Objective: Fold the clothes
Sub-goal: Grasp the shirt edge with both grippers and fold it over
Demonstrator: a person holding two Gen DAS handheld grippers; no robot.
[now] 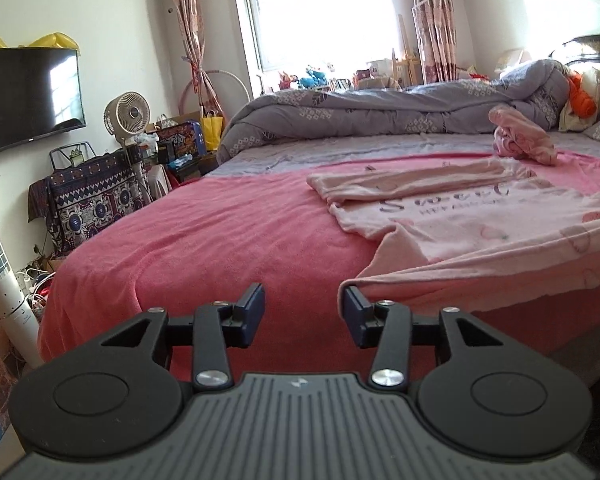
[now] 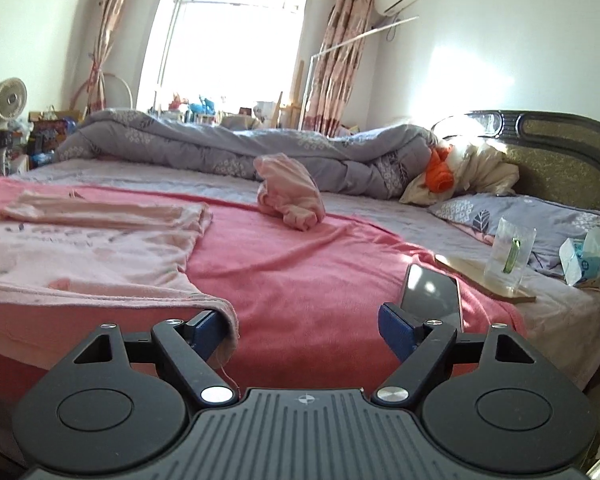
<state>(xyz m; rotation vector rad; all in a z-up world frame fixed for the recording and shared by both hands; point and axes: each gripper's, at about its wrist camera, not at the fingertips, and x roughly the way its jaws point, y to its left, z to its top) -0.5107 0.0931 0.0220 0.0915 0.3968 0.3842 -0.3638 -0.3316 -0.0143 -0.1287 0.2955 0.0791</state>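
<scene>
Both tongs stand released at the near edge of the bed (image 1: pixel 204 240): the left tongs (image 1: pixel 305 314) with a hem corner of the pale pink shirt (image 1: pixel 480 232) draped over one finger, the right tongs (image 2: pixel 306 330) likewise touched by the hem on the opposite corner. The shirt lies spread on the coral blanket (image 2: pixel 300 268), one sleeve folded across it. A phone (image 2: pixel 432 292) rests just beyond the right tongs. Farther back sit a crumpled pink garment (image 2: pixel 292 196), then a rolled grey quilt (image 2: pixel 220 148) under the window (image 2: pixel 228 40).
</scene>
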